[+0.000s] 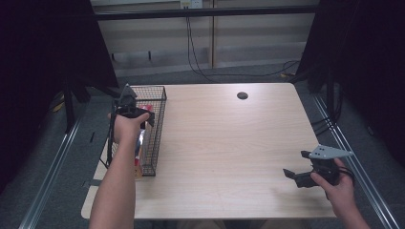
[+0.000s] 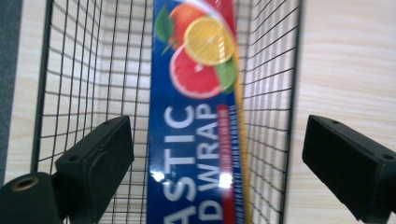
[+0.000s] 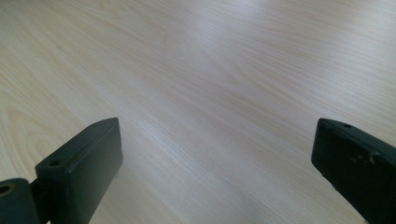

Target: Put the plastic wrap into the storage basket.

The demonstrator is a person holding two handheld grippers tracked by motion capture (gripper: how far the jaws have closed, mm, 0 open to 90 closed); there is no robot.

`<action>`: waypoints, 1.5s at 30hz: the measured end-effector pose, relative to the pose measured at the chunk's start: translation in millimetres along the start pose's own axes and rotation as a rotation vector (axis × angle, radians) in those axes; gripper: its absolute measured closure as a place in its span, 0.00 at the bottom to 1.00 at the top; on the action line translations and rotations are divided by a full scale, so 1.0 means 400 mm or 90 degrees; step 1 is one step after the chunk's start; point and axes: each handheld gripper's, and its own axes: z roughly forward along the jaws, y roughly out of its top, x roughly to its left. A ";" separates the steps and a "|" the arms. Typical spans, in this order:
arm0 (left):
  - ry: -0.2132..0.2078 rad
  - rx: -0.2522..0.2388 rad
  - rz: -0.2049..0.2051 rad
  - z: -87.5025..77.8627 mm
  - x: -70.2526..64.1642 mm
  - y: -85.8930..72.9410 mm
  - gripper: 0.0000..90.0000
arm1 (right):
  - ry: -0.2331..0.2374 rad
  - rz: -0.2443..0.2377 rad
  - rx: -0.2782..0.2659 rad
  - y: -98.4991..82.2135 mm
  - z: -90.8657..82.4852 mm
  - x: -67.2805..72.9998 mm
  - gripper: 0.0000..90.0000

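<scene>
High view: left gripper (image 1: 128, 102) hangs over the basket (image 1: 157, 125) at 9 o'clock; right gripper (image 1: 297, 172) idles, jaws apart, at 4. Left gripper view: jaws spread, gripping nothing; the wrap box (image 2: 194, 140) lies inside. Risk: withdrawing jaws snag mesh, tipping the basket

This looks like a lab or recording room set up for filming, not a home. A plain wooden table (image 1: 224, 143) stands on grey carpet (image 1: 239, 74) between black curtains (image 1: 43, 57), with metal rails (image 1: 47, 176) on the floor at each side. Cables (image 1: 200, 52) hang from a wall socket (image 1: 191, 4) over bare panelled wall.
</scene>
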 end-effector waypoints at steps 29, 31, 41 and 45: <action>-0.105 -0.048 0.116 -0.091 -0.149 -0.031 0.10 | 0.009 -0.010 -0.004 0.011 0.000 0.014 0.02; -0.110 -0.051 0.124 -0.092 -0.161 -0.034 0.10 | 0.008 -0.013 -0.003 0.011 0.002 0.015 0.02; -0.138 -0.047 0.158 -0.080 -0.213 -0.051 0.09 | 0.011 -0.014 -0.005 0.013 0.001 0.015 0.02; -0.147 -0.047 0.165 -0.074 -0.231 -0.059 0.09 | 0.012 -0.014 -0.008 0.014 0.002 0.015 0.02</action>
